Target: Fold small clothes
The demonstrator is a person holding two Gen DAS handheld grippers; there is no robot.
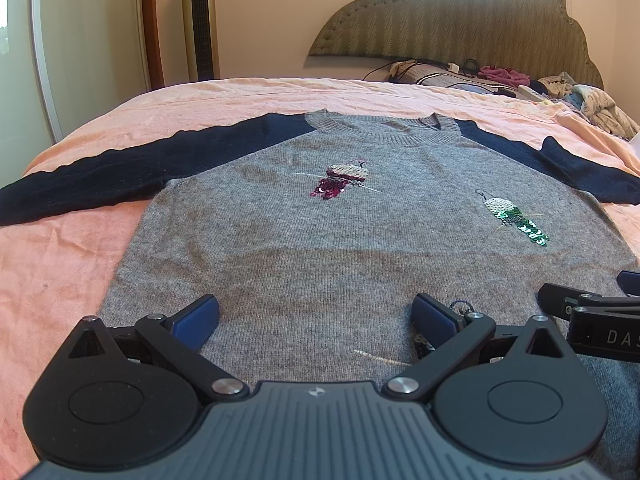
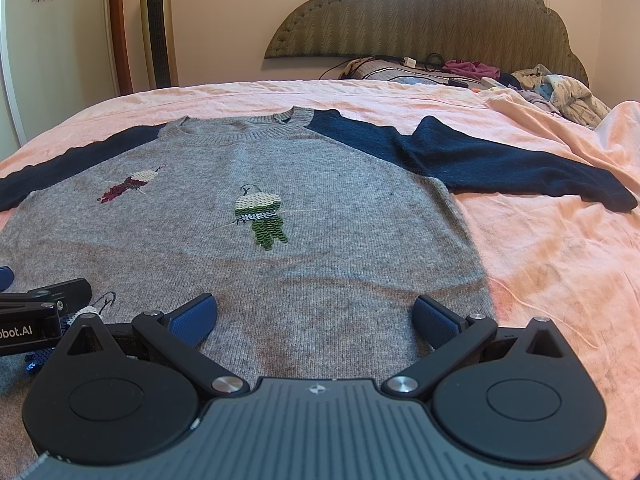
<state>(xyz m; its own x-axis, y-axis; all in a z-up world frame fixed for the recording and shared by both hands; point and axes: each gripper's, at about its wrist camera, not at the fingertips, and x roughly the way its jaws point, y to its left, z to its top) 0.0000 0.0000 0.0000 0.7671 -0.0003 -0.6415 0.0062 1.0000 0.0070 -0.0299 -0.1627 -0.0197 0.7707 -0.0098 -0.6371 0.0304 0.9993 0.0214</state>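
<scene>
Left wrist view – sweater (image 1: 320, 248) flat on my pink bedsheet (image 1: 60, 280).
Left gripper (image 1: 316, 320) and right gripper (image 2: 316, 320) both spread wide – gripping nothing.

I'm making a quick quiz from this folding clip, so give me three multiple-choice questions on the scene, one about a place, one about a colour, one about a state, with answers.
1. Where does the sweater lie?
A. spread flat on the pink bedsheet
B. hung on the headboard
C. on the floor

2. What colour are the sleeves?
A. red
B. dark navy
C. white

3. How do the jaws of the left gripper and right gripper stand?
A. both shut on cloth
B. one open, one shut
C. both open, holding nothing

Answers:
1 A, the sweater is front up with both sleeves stretched out over the sheet.
2 B, both sleeves are dark navy against the grey body.
3 C, in each wrist view the blue pads sit wide apart above the lower part of the sweater with no cloth between them.
</scene>
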